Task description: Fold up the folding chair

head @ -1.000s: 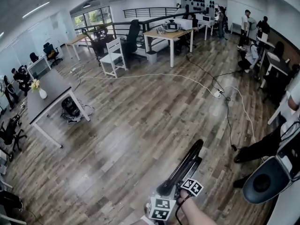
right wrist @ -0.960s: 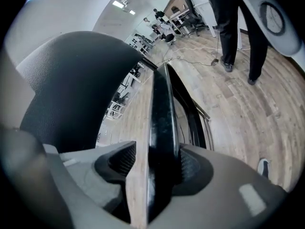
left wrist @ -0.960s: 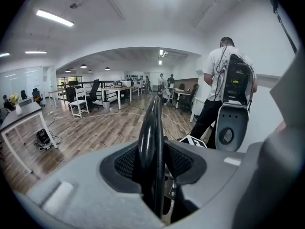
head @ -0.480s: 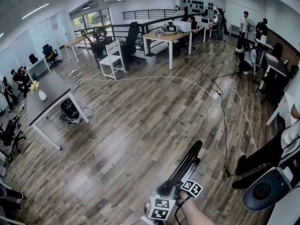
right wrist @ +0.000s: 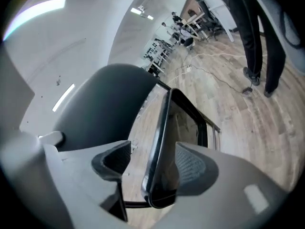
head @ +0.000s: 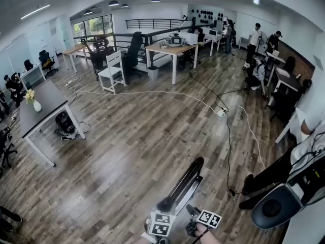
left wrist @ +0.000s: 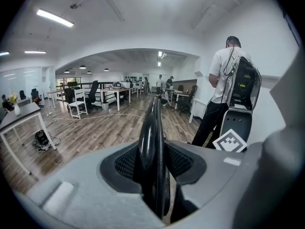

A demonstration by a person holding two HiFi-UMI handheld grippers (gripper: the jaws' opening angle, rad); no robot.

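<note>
The folding chair (head: 183, 183) is black and folded flat, and it stands on edge over the wood floor at the bottom of the head view. My left gripper (head: 167, 209) is shut on its near edge. In the left gripper view both pads (left wrist: 178, 162) press on the thin black frame (left wrist: 151, 128). My right gripper (head: 192, 215) is just to the right. Its jaws have just been opening. The chair's edge (right wrist: 162, 142) stands between them, against the right pad (right wrist: 193, 166) and clear of the left one.
A person (head: 304, 131) stands close on the right beside a grey device with a round hole (head: 277, 206). A white cable (head: 223, 128) runs across the floor. A dark table (head: 43, 105) stands at left, with a white chair (head: 112, 71) and desks behind.
The right gripper's marker cube has drawn down and away from the chair's frame. The left gripper keeps its hold. The head view has shifted a little.
</note>
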